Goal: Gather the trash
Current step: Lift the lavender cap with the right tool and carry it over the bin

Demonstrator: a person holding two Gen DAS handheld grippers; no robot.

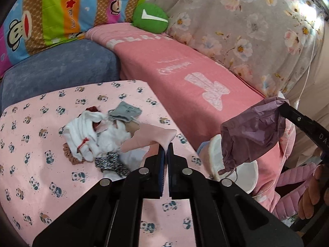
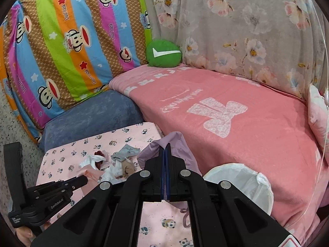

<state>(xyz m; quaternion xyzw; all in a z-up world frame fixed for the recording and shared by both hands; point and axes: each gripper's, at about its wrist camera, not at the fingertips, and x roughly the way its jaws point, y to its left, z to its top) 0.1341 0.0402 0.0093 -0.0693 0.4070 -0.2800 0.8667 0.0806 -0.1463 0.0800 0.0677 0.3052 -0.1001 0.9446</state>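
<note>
- The left gripper (image 1: 166, 147) is pinched tight on a corner of a pink scrap (image 1: 148, 140), lifted just above the trash pile (image 1: 98, 140) on the panda-print table (image 1: 41, 185).
- The right gripper (image 2: 165, 150) is clamped on a purple bag (image 1: 250, 131), hanging near the white-lined bin (image 2: 246, 177) beside the pink sofa (image 2: 236, 123).
- Only a thin edge is pinched, so the scrap could slip free on the way.
- The dangling bag may snag the bin's rim.

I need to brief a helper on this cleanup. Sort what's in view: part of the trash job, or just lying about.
Part of the job:
- left tongs, shut on pink scrap
- right tongs, shut on purple bag
- scrap pile
- lined white bin

Just lying about:
- green cushion
- monkey-print bedding
- pink blanket
</note>
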